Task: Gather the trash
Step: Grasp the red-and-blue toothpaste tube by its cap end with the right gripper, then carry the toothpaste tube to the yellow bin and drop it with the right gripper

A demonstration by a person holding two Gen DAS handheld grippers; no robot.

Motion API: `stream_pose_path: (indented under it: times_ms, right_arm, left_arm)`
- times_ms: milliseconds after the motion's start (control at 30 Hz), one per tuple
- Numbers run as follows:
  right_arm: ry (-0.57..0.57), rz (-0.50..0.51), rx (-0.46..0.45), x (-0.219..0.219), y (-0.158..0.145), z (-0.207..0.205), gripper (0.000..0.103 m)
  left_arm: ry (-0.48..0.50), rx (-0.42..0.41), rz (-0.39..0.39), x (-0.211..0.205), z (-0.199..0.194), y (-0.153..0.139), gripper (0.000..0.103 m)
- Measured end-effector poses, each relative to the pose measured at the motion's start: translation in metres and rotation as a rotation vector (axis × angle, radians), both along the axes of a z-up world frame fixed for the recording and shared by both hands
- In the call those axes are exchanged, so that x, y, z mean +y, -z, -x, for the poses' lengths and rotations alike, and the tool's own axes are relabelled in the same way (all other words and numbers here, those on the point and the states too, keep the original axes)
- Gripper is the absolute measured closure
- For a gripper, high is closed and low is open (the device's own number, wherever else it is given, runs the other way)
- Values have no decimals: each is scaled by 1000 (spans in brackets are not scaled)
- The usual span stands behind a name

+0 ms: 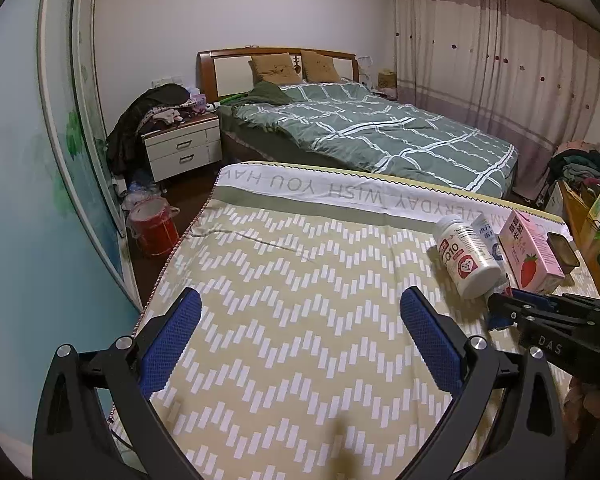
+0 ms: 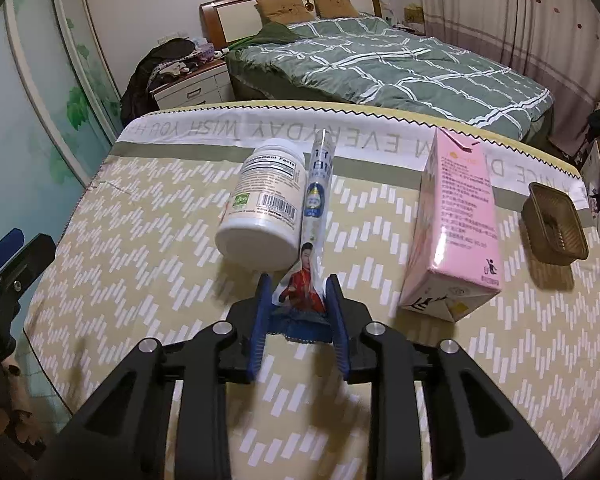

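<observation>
On the patterned tablecloth lie a white supplement bottle on its side, a flat plastic pouch with a figure in red printed on it, and a pink strawberry milk carton. My right gripper is shut on the near end of the pouch, which lies against the bottle. In the left wrist view the bottle, the pouch and the carton sit at the right. My left gripper is open and empty over bare cloth, left of the right gripper.
A small brown woven basket sits on the table right of the carton. A red bucket lined with a bag stands on the floor left of the table. Beyond are a bed, a nightstand and curtains.
</observation>
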State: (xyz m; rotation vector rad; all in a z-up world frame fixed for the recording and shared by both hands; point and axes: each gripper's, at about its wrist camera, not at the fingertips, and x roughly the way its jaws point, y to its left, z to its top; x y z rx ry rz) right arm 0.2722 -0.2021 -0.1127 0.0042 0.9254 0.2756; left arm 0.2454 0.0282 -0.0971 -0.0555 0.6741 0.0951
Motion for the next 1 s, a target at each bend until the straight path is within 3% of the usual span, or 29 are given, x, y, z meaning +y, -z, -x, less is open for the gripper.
stream_pose_path:
  times_ms: [233, 567, 733, 1000]
  right_arm:
    - [3, -32, -8, -8, -10, 15, 79]
    - [35, -110, -101, -42, -47, 75, 79]
    - [195, -140, -178, -104, -61, 108, 79]
    - [628, -63, -226, -232, -48, 155, 78]
  left_arm:
    - [3, 6, -3, -2, 0, 1, 5]
    - [17, 9, -6, -6, 2, 1, 5]
    - [34, 9, -15, -12, 3, 2, 5]
    - [56, 7, -38, -21, 4, 3, 5]
